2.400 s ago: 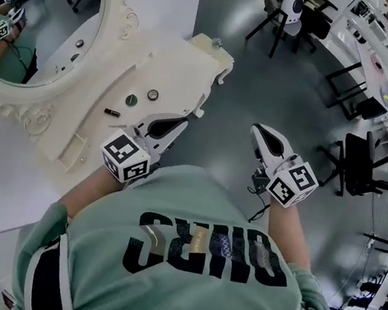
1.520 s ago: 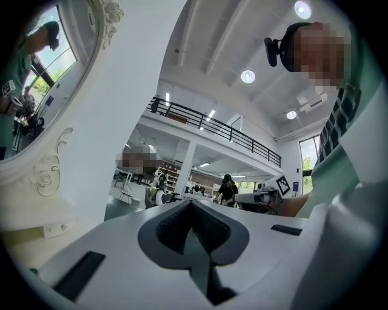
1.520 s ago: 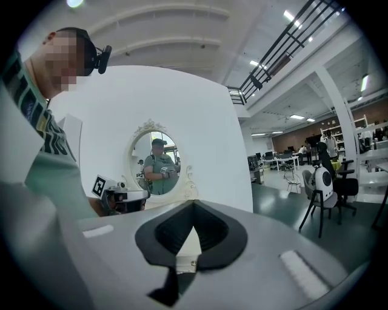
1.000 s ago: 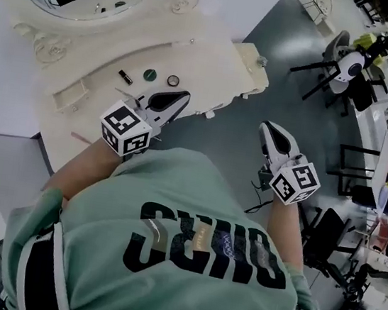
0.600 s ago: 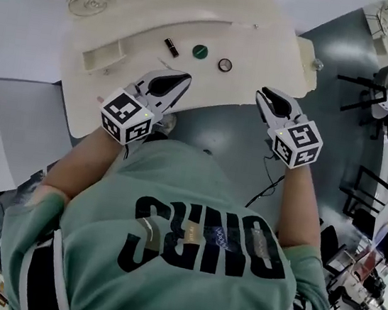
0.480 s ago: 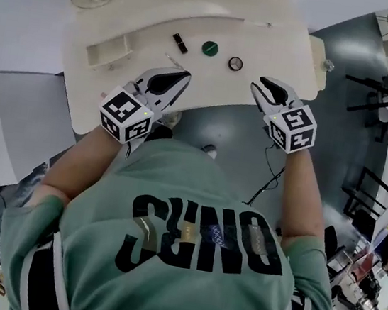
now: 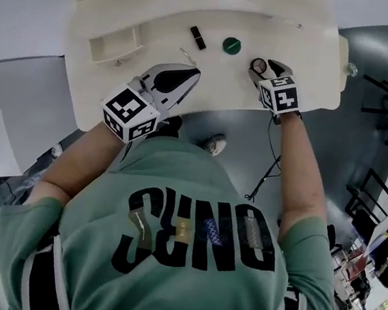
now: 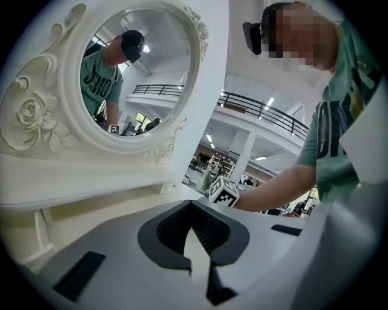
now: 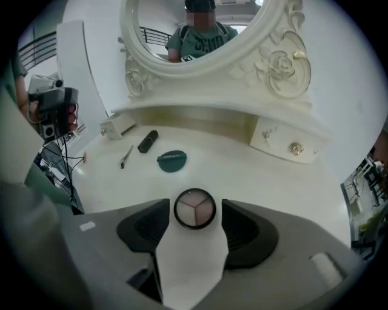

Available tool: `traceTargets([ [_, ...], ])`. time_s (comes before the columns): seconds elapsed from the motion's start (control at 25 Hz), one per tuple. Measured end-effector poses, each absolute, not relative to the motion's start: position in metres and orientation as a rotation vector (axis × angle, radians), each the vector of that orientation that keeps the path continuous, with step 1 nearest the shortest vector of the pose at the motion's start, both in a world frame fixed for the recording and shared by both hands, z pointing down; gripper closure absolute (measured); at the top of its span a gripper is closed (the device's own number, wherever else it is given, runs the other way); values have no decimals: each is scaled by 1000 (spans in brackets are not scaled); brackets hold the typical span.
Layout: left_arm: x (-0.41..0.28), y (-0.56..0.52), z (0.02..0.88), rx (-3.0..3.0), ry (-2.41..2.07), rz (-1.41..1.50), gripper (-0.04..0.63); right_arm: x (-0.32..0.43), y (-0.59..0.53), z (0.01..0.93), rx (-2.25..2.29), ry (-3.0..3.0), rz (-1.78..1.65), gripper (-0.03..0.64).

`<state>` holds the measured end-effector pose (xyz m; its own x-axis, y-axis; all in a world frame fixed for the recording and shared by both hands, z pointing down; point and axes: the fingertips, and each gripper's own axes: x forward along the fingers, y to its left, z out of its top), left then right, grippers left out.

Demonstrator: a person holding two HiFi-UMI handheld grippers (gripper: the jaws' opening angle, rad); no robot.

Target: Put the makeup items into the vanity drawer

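A round eyeshadow compact (image 9: 194, 207) with three pale shades lies on the cream vanity top (image 7: 302, 51). My right gripper (image 9: 194, 226) reaches over it, jaws opening, one tip on each side of the compact (image 7: 257, 66), pads not touching it. A green round compact (image 9: 172, 160), a black lipstick tube (image 9: 148, 141) and a thin pencil (image 9: 126, 156) lie farther left. A small drawer (image 9: 285, 145) with a gold knob sits at the back right. My left gripper (image 7: 183, 79) hovers shut and empty over the front edge, near the pencil (image 7: 188, 55).
An oval mirror (image 9: 200, 24) in a carved frame rises behind the tabletop. Another small drawer (image 7: 117, 41) sits at the left of the vanity. Grey floor (image 7: 366, 153) with a cable and chairs lies to the right. A shoe (image 7: 213, 144) shows under the front edge.
My right gripper has moved forward from over the floor to the tabletop, opened its jaws and come around the eyeshadow compact. The left gripper has stayed near the front edge.
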<state>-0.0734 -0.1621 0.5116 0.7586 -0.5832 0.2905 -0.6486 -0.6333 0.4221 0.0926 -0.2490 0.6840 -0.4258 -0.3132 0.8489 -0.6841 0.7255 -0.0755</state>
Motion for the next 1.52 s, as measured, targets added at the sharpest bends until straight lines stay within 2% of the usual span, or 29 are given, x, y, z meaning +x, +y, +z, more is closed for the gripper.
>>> traceTargets([
  [0.2, -69, -158, 515, 2447, -907, 199, 592, 94, -249, 695, 766, -2043, 545, 336],
  [0.28, -66, -156, 515, 2455, -903, 211, 592, 93, -248, 694, 768, -2062, 533, 396],
  [0.4, -63, -156, 509, 2480, -911, 224, 592, 90, -243, 687, 776, -2096, 539, 397],
  [0.68, -47, -166, 461, 2581, -906, 174, 592, 121, -218, 579, 933, -2265, 517, 397],
  [0.92, 16, -155, 400, 2749, -737, 91, 592, 178, -159, 457, 1153, -2373, 367, 397],
  [1.16, 110, -127, 344, 2879, -487, 38, 592, 261, -90, 357, 1447, -2420, 272, 397],
  [1.52, 198, -79, 316, 2942, -250, 31, 592, 337, -11, 311, 1697, -2388, 207, 397],
])
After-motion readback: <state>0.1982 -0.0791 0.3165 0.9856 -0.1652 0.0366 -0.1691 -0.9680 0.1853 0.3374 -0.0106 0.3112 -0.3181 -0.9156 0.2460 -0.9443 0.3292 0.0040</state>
